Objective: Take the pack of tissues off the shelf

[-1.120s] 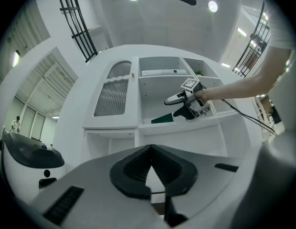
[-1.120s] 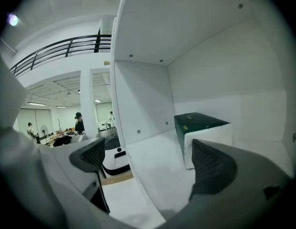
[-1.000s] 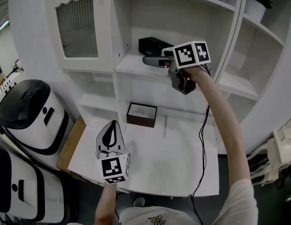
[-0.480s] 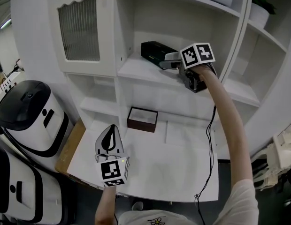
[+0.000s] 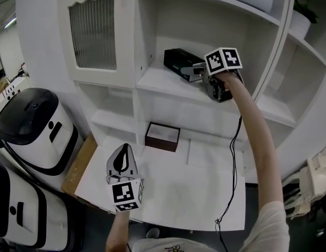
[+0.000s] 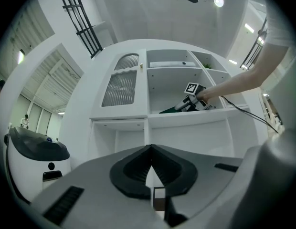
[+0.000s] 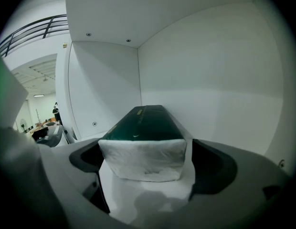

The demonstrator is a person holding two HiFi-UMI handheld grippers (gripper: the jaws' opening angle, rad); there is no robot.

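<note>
Pack of tissues [image 5: 179, 60] — dark green, lying on the shelf [image 5: 163, 84] toward its back wall. Right gripper [image 5: 194, 72]: jaws apart astride the pack's near end, apparently poised to clamp. Left gripper [image 5: 121, 156]: well below the shelf, jaws closed, empty — idle.

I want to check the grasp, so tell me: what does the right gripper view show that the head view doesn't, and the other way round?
Only the right gripper view shows the tissue pack lying between the right tool's parted jaws, its white end nearest. Only the head view shows the left tool, shut, low over the table, and the dark box on it. Both show the pack resting on the white shelf.
</note>
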